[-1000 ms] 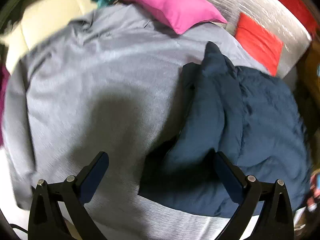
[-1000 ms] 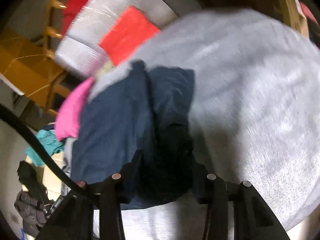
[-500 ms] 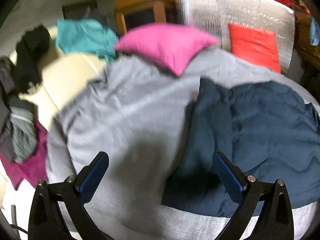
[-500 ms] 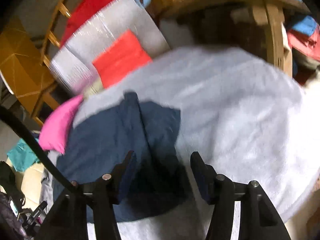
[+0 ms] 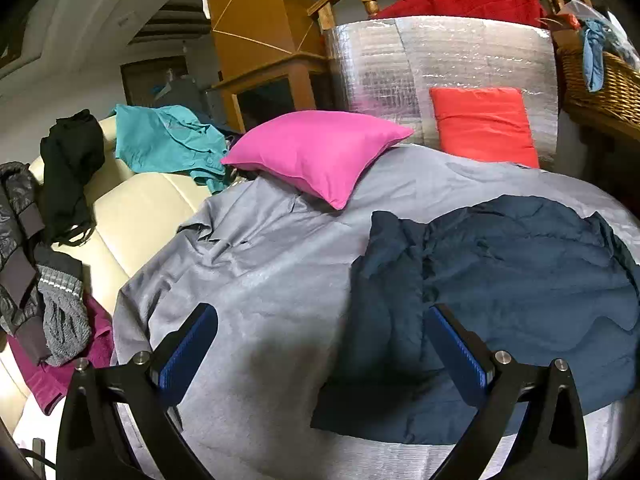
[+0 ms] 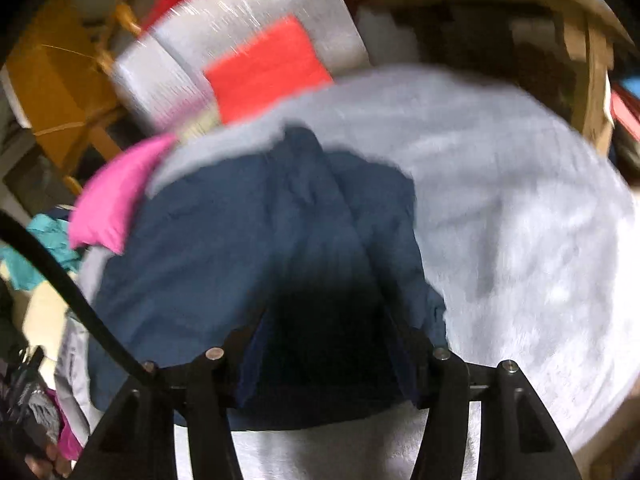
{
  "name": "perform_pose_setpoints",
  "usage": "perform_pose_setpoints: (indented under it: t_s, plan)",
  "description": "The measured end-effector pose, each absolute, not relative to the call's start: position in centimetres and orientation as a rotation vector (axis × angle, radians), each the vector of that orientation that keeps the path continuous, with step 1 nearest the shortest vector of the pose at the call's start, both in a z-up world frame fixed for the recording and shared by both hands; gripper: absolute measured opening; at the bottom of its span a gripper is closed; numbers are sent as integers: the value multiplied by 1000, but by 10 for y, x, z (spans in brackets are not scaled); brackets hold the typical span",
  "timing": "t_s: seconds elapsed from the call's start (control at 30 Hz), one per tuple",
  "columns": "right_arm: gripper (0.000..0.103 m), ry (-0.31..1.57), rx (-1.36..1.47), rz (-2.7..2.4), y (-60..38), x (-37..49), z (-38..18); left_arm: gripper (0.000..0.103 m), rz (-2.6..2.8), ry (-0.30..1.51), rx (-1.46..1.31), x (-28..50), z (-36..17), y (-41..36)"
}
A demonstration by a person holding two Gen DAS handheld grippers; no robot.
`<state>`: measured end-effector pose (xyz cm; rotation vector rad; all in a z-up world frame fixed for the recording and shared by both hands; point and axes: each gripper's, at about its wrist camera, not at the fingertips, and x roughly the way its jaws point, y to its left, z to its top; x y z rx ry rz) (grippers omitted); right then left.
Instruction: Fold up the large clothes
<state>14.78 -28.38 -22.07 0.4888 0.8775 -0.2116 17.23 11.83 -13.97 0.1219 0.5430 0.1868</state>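
A navy blue garment (image 5: 520, 288) lies crumpled on the grey sheet (image 5: 260, 264), its left part folded into a ridge. My left gripper (image 5: 322, 312) hangs open above the sheet. Its right finger is over the garment's left edge and nothing is between its blue pads (image 5: 188, 348). In the blurred right wrist view, my right gripper (image 6: 328, 320) stands open low over the navy garment (image 6: 224, 248). The fabric lies under the parted fingers and is not pinched.
A pink pillow (image 5: 320, 152) rests at the sheet's far edge. Behind it stand a red cushion (image 5: 484, 124) and a silver foil panel (image 5: 400, 68). Teal (image 5: 164, 140) and black (image 5: 72, 168) clothes lie on the cream sofa (image 5: 136, 208) at left. A wicker basket (image 5: 600, 84) sits at far right.
My left gripper rose and tilted up, bringing the room behind into view. My right gripper's jaws widened off the navy fold, and the garment now lies on the sheet.
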Motion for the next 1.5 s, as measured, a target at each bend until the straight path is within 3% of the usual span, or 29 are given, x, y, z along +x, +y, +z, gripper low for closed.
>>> perform_pose_setpoints:
  t_s: [0.43, 0.57, 0.67, 0.93, 1.03, 1.27, 1.5]
  plan:
    - [59, 638, 496, -200, -283, 131, -184, 103, 147, 521, 109, 167, -135, 109]
    - [59, 687, 514, -200, -284, 146, -195, 103, 140, 517, 111, 166, -134, 105]
    - [60, 837, 547, -206, -288, 169, -223, 103, 136, 513, 119, 165, -133, 102]
    - [60, 746, 408, -239, -269, 143, -194, 103, 134, 498, 132, 156, -121, 100]
    - [69, 677, 329, -252, -255, 120, -172, 103, 121, 490, 137, 145, -110, 97]
    - [75, 613, 182, -244, -223, 76, -129, 103, 129, 430, 200, 108, -74, 85]
    - [89, 491, 135, -242, -204, 26, -73, 103, 81, 391, 154, 68, -30, 84]
